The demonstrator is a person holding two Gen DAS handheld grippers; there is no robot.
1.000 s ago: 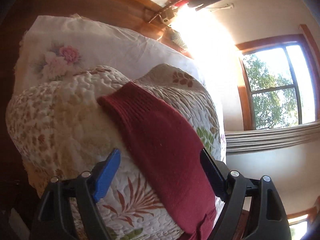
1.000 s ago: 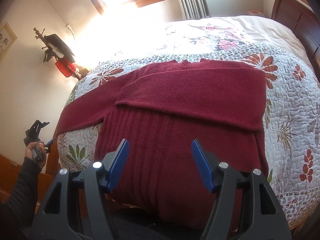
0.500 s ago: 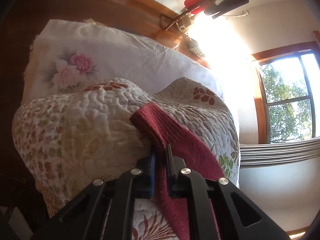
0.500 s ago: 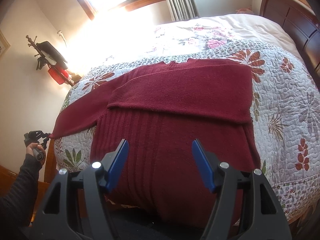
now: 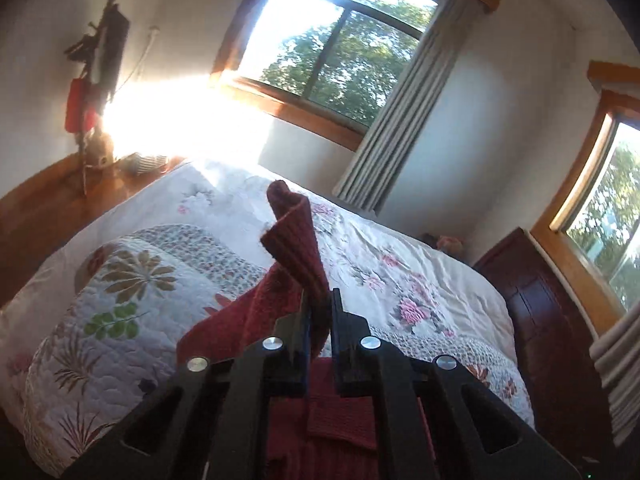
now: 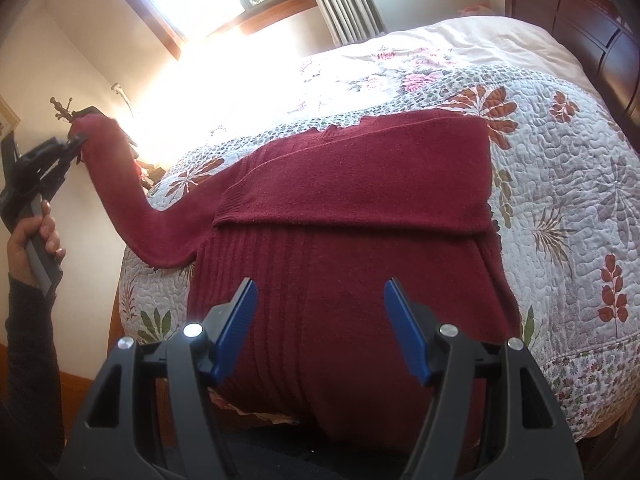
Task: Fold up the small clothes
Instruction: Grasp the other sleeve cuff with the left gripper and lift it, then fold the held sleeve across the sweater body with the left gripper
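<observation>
The right tongs (image 6: 318, 320) hover with jaws apart over the red sweater (image 6: 352, 248) spread on the quilted bed (image 6: 560, 200); the left tongs (image 5: 320, 320) are clamped on its sleeve (image 6: 116, 184), lifted clear.

The sweater (image 6: 352, 216) is matt ribbed knit; the quilt (image 6: 568, 184) stitched, puckered cloth; the headboard (image 6: 576, 8) glossy, probably wood.

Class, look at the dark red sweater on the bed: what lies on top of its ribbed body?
One sleeve lies folded across the sweater. The other sleeve is lifted off the quilt by the left gripper. The chest beneath the fold is hidden.
</observation>
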